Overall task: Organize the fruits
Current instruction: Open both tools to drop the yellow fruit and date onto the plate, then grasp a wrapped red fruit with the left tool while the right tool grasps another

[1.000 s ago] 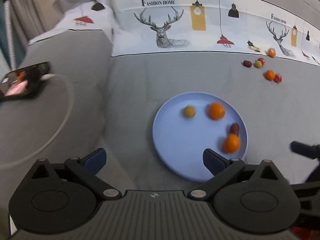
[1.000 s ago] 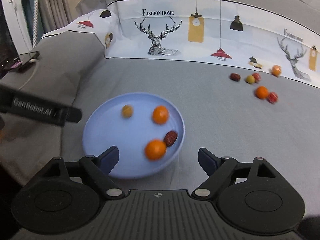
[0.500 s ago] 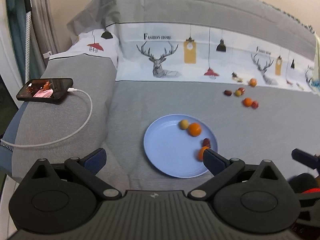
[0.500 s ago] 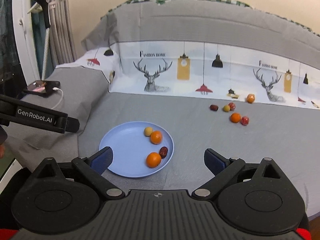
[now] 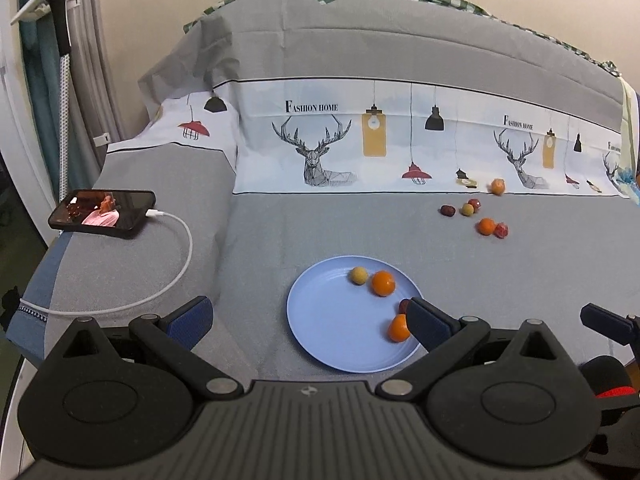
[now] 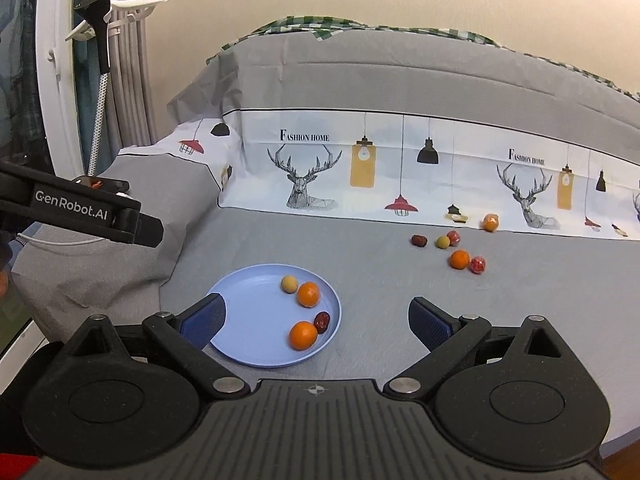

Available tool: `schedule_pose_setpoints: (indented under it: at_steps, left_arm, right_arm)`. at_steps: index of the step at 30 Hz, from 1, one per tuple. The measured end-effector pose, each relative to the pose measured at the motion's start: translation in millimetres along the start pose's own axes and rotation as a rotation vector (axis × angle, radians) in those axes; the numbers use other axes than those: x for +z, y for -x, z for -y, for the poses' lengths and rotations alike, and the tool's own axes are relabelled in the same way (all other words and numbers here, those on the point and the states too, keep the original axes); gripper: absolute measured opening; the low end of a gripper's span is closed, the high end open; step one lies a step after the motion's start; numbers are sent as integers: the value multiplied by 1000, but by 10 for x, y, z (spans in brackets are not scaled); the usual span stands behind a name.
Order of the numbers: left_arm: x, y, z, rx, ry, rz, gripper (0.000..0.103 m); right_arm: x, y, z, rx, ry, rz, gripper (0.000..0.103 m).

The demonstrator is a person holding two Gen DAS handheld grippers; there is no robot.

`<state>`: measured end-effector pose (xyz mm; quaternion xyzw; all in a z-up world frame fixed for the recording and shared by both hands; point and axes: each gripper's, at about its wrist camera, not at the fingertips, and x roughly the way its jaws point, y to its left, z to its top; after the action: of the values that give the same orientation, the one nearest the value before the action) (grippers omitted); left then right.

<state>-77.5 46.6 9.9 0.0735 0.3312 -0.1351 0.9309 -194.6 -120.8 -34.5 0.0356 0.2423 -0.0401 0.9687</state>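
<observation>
- Left hand-held gripper (image 5: 308, 322): jaws spread wide, nothing between them, touching nothing; it hangs above the near edge of the bed.
- Right hand-held gripper (image 6: 316, 318): jaws have just been opening and stand wide; no fruit between the pads, which hang clear above the blue plate (image 6: 248, 320) and the cover beside it.
- Blue plate lies flat on the grey bed cover (image 6: 360, 272), near the front edge. It holds four fruits along its right half: a small yellow fruit (image 6: 289, 283), an orange (image 6: 308, 294) just beside it, a dark red date (image 6: 321, 321), and a second orange (image 6: 303, 335) touching the date.
- Loose group, well apart from the plate, far right by the printed band: a dark date (image 6: 419, 241), a yellow-green fruit (image 6: 442, 242) touching a red one (image 6: 453, 237), an orange (image 6: 459, 259) beside a red wrapped piece (image 6: 477, 265), and one orange (image 6: 490, 222) at the band's edge.
- Bare cover lies between plate and loose group.
- Left side: a phone (image 5: 102, 213) with a white cable (image 5: 176, 276) lies on a raised grey fold, near the bed's left edge.
</observation>
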Motion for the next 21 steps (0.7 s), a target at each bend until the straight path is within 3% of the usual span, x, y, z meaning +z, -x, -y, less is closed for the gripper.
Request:
schedule_pose_setpoints:
  at_steps: [21]
  left_arm:
    - [195, -352, 109, -5, -42, -58, 103]
  right_arm:
    - [-19, -307, 167, -34, -52, -52, 98]
